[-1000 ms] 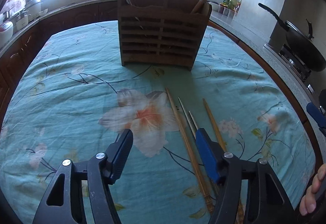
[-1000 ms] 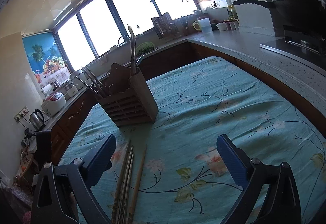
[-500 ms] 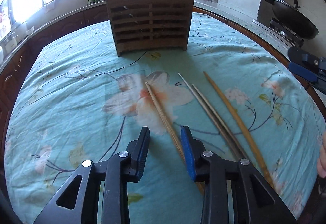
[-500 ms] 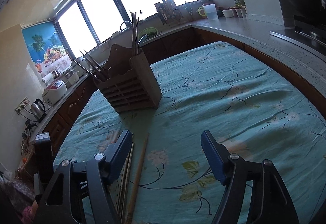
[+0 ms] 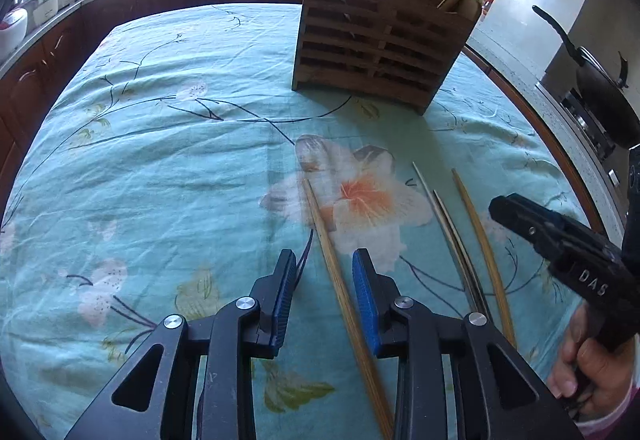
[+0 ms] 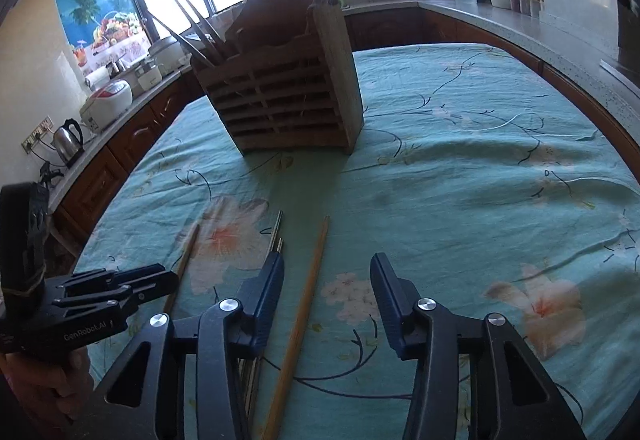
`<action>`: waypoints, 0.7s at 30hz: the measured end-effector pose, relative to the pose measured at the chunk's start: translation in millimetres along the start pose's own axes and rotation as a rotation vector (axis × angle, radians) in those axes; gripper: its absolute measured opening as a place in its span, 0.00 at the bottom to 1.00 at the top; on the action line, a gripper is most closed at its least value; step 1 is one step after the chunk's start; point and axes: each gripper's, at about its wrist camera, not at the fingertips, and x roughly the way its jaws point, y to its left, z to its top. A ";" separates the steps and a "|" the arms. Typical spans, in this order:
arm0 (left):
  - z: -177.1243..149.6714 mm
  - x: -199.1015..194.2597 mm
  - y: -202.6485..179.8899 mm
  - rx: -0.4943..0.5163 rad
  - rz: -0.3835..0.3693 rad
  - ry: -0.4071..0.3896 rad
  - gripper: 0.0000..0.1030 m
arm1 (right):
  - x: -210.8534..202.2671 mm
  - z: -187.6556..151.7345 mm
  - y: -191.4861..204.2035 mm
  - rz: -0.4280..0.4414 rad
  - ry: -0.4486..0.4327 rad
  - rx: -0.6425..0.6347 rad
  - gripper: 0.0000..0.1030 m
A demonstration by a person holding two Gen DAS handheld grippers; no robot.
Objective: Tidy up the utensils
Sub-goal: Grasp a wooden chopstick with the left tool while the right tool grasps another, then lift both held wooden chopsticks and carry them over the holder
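1. Now the left tool (image 5: 324,296) has its fingers apart around a chopstick (image 5: 340,288) on the counter (image 5: 160,159).
2. Right tool (image 6: 326,300), also apart, straddles another stick (image 6: 304,304).
3. Both sticks point lengthwise toward the holder (image 5: 380,51) beyond.

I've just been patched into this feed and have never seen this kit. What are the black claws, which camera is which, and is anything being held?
They are two hand-held grippers, each with a fisheye camera looking along its fingers. In the left view, the left gripper is open, straddling a wooden chopstick on the floral tablecloth. In the right view, the right gripper is open around another wooden chopstick; a metal pair lies between them. Nothing is gripped. The wooden holder stands beyond.
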 end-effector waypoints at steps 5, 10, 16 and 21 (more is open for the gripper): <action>12.9 18.1 -9.1 0.034 0.039 0.003 0.28 | 19.2 7.5 3.4 -0.041 0.043 -0.037 0.32; 13.4 31.9 -24.1 0.112 0.105 -0.038 0.23 | 33.0 15.0 15.7 -0.100 0.068 -0.136 0.32; 10.0 33.0 -18.7 0.107 0.085 -0.066 0.08 | 34.1 15.1 21.6 -0.105 0.070 -0.191 0.10; 10.6 29.9 -11.4 0.077 0.052 -0.060 0.04 | 31.7 16.7 15.1 -0.070 0.071 -0.136 0.06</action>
